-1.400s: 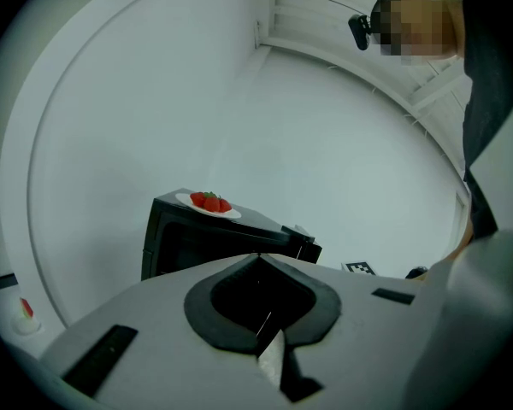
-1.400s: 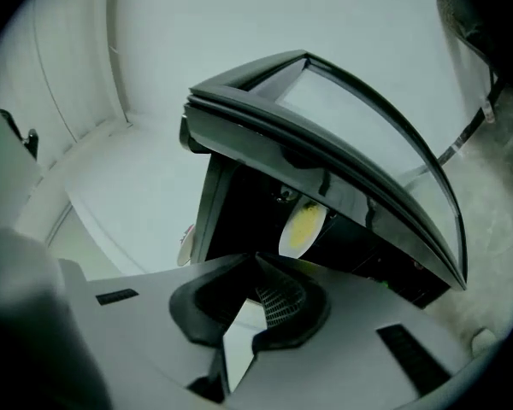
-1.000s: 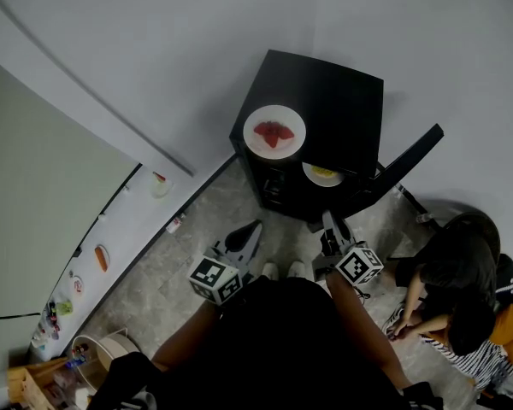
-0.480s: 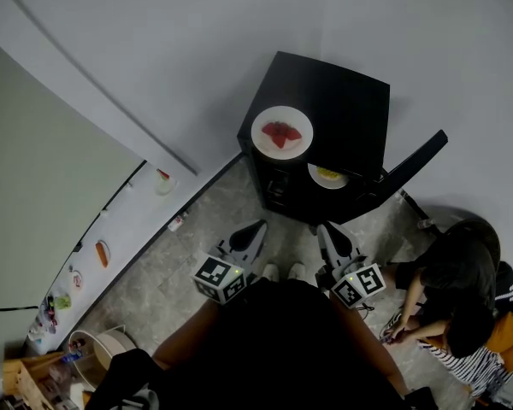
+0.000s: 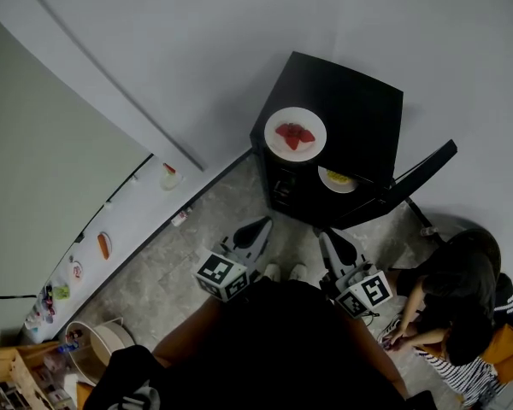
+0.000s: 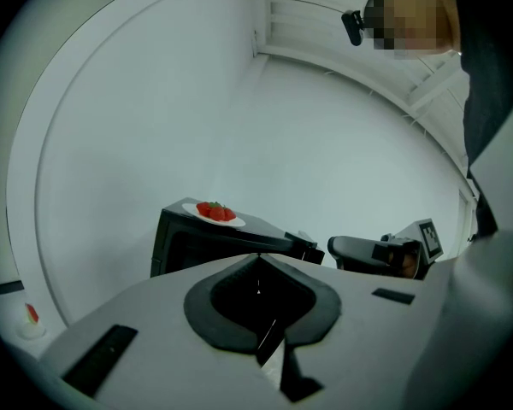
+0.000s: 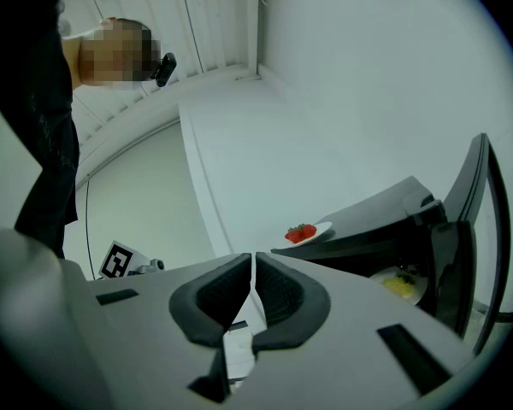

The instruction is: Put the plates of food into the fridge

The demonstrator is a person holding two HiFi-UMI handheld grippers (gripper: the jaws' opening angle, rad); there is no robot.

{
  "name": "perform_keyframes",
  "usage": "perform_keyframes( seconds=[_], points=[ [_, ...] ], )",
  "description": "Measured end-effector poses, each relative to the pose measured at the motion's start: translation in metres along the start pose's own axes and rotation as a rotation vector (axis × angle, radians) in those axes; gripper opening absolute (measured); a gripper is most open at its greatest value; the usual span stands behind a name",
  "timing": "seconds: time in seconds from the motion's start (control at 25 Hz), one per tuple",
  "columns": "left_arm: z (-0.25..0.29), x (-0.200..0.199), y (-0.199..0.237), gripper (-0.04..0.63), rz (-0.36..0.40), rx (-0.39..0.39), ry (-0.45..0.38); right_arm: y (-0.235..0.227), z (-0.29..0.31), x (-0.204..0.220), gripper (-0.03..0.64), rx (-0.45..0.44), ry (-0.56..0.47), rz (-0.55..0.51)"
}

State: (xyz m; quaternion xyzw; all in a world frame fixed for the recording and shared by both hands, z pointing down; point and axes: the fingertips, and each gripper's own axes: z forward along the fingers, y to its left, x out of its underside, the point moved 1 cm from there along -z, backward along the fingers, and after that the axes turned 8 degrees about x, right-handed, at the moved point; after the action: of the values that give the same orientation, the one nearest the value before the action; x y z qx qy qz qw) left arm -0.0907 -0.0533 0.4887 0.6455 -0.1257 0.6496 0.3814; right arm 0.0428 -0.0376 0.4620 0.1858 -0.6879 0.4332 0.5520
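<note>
A black mini fridge stands against the wall with its door swung open to the right. On its top lies a white plate of red food, also in the left gripper view and the right gripper view. A second plate with yellow food sits on a shelf inside the fridge. My left gripper hangs shut and empty in front of the fridge. To its right, my right gripper is shut and empty too, a short way from the opening.
A person sits on the floor at the right, close to the open door. Along the left wall runs a pale ledge with small food items. A round basket stands at the lower left. Stone floor lies between me and the fridge.
My right gripper has drawn back from the fridge opening and rolled, its marker cube now nearer my body. The left gripper has barely moved. The head view has shifted slightly.
</note>
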Motion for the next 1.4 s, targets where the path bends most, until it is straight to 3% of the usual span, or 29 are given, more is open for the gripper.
perform_keyframes(
  seconds=[0.16,0.32,0.64,0.72,0.8,1.08,1.4],
  points=[
    [0.001,0.001,0.009,0.023,-0.04,-0.006,-0.016,-0.001,0.01,0.005,0.034,-0.005,0.022,0.04],
    [0.01,-0.002,0.024,0.025,-0.237,0.033,-0.083,-0.002,0.015,0.014,0.034,-0.003,0.056,0.051],
    [0.044,-0.027,0.048,0.031,-0.389,0.1,-0.188,-0.022,0.007,0.016,0.034,0.039,0.078,0.091],
    [0.053,-0.026,0.055,0.088,-0.452,0.103,-0.203,-0.029,0.005,0.011,0.034,0.058,0.061,0.115],
    [0.06,-0.023,0.059,0.097,-0.503,0.106,-0.212,-0.033,0.002,0.007,0.034,0.07,0.05,0.118],
    [0.077,-0.016,0.078,0.109,-0.664,0.115,-0.26,-0.027,-0.005,0.002,0.034,0.061,0.023,0.104],
    [0.094,-0.027,0.096,0.173,-0.779,0.117,-0.322,-0.019,-0.008,0.001,0.025,0.029,0.016,0.022]
  ],
)
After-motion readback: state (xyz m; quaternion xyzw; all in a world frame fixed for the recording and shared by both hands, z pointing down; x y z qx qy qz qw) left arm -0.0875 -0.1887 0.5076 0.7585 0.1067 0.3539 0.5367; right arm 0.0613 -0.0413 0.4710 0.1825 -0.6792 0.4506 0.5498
